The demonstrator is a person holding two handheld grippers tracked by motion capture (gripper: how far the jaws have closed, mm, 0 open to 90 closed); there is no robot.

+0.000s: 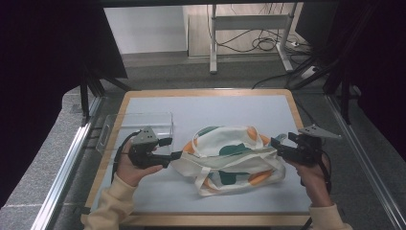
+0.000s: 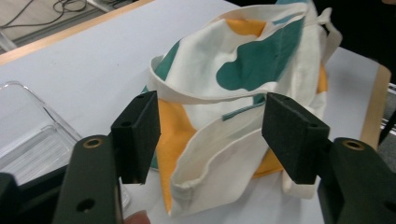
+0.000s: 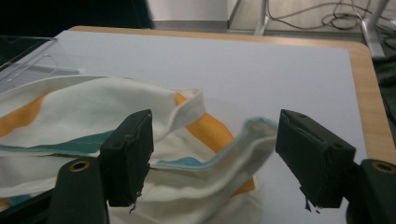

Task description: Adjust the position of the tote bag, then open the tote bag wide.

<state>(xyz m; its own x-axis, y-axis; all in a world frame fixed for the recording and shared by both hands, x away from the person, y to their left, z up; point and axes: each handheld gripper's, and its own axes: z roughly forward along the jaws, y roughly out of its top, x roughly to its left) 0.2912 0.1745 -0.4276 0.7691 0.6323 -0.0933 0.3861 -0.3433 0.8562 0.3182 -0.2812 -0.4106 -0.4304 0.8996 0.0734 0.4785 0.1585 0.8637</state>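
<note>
A cream tote bag (image 1: 230, 155) with orange and teal patches lies crumpled in the middle of the table. My left gripper (image 1: 172, 148) is at its left end with its jaws wide apart. In the left gripper view the bag (image 2: 233, 70) has a folded cream edge lying between the jaws of that gripper (image 2: 212, 135), and neither pad presses on it. My right gripper (image 1: 277, 146) is at the bag's right end, also open. In the right gripper view a blurred hem of the bag (image 3: 93, 121) with a teal lining hangs loose between the jaws of that gripper (image 3: 219, 156).
A clear plastic box (image 1: 136, 127) stands on the table behind my left hand, seen also as a clear tray (image 2: 28, 130) at the left. The pale mat (image 1: 230, 108) has a wooden rim. Dark curtains and metal rails flank the table.
</note>
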